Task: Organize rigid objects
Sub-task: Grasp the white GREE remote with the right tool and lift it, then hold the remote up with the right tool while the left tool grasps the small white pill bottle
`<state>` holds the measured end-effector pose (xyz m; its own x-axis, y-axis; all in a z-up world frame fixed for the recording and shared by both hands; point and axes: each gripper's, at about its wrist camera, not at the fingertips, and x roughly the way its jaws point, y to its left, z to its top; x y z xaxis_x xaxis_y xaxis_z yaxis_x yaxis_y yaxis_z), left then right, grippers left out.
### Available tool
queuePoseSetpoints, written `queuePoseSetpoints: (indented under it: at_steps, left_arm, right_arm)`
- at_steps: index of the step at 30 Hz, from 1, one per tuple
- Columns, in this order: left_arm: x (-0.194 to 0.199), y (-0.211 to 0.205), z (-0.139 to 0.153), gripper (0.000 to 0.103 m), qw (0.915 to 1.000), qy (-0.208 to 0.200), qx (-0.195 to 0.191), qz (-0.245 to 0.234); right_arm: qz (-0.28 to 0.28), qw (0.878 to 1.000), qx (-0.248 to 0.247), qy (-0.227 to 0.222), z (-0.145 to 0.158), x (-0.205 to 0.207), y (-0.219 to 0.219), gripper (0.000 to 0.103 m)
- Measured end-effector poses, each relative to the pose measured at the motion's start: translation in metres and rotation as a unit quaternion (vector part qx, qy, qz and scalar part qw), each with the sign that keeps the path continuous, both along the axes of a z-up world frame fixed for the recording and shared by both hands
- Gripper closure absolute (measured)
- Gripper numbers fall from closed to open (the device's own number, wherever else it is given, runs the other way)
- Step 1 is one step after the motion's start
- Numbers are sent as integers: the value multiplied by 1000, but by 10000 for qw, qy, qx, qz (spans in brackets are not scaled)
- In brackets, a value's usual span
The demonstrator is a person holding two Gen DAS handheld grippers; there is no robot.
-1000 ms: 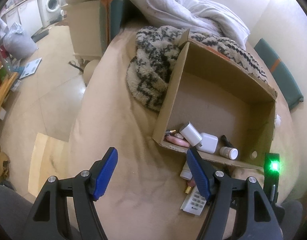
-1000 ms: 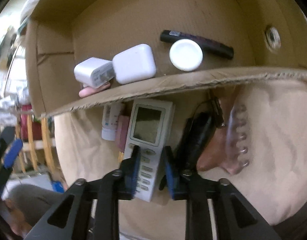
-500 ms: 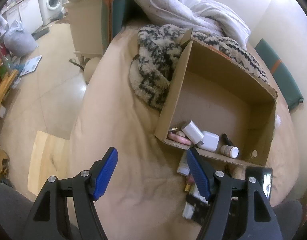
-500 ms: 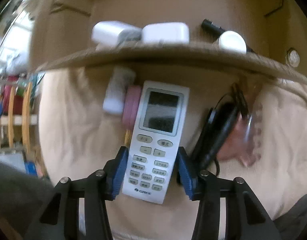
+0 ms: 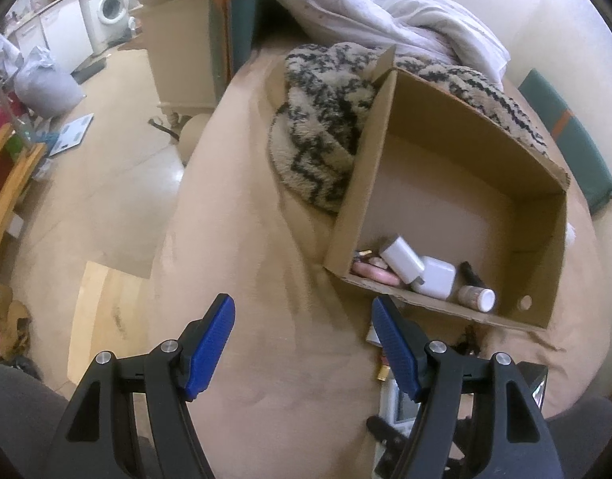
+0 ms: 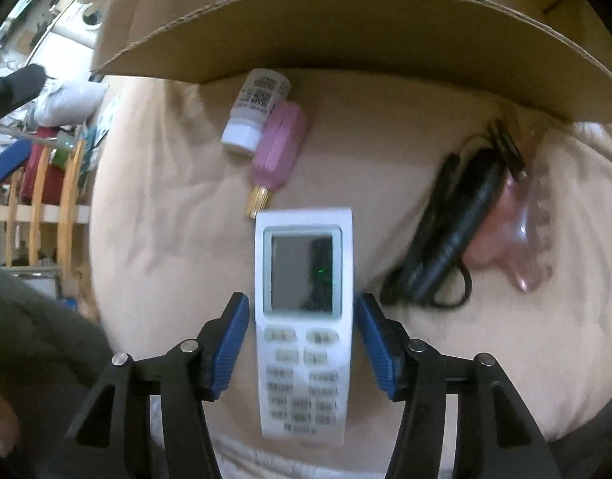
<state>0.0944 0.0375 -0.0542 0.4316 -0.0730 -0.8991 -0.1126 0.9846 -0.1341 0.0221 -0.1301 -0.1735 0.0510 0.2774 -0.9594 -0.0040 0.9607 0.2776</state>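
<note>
The white remote (image 6: 304, 319) is straddled by the right gripper (image 6: 302, 343), jaws spread wide with slim gaps either side, so nothing's clamped. It's lying on the beige bedding (image 6: 166, 239), cardboard box (image 6: 366, 32) at 12 o'clock, pink bottle (image 6: 278, 151) at 11. The left gripper (image 5: 306, 347) is held open and empty.

Left tongs (image 5: 304, 343) are spread wide with nothing between the blue pads (image 5: 210, 345), just hanging in the air and angled forward and down. Right tongs (image 6: 302, 349) are parted too, one blue pad (image 6: 230, 345) on each side of the white remote (image 6: 304, 319). There's a thin gap on the left side at least, so they don't look clamped on it, though the frame's a bit blurry.
</note>
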Motion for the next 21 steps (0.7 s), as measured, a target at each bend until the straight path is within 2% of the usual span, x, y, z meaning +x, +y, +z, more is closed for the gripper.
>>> queuePoseSetpoints:
  at_steps: [1, 5, 7, 10, 11, 17, 19, 21]
  left_arm:
    - [0, 1, -1, 34, 10000, 15, 19, 11]
    - [2, 7, -4, 34, 9999, 109, -26, 73]
    - [2, 7, -5, 34, 9999, 125, -45, 81]
    - [2, 3, -6, 34, 9999, 128, -11, 34]
    - [2, 1, -6, 34, 9999, 136, 21, 3]
    - [2, -5, -16, 34, 9995, 286, 79, -115]
    - [3, -6, -19, 35, 9993, 317, 117, -127]
    - [2, -7, -22, 35, 9992, 347, 139, -161]
  right_arm:
    - [22, 10000, -86, -42, 1, 1, 1, 55]
    - [173, 9997, 100, -112, 14, 0, -2, 56]
    - [170, 9989, 405, -182, 28, -1, -15, 57]
    - [208, 9937, 760, -794, 66, -3, -34, 57]
    - [228, 9902, 789, -1133, 84, -3, -41, 57]
    - [100, 9700, 766, -2304, 152, 2, -80, 57]
    - [53, 9648, 684, -2539, 166, 6, -96, 57]
    - [7, 9620, 745, -2628, 169, 11, -103, 57]
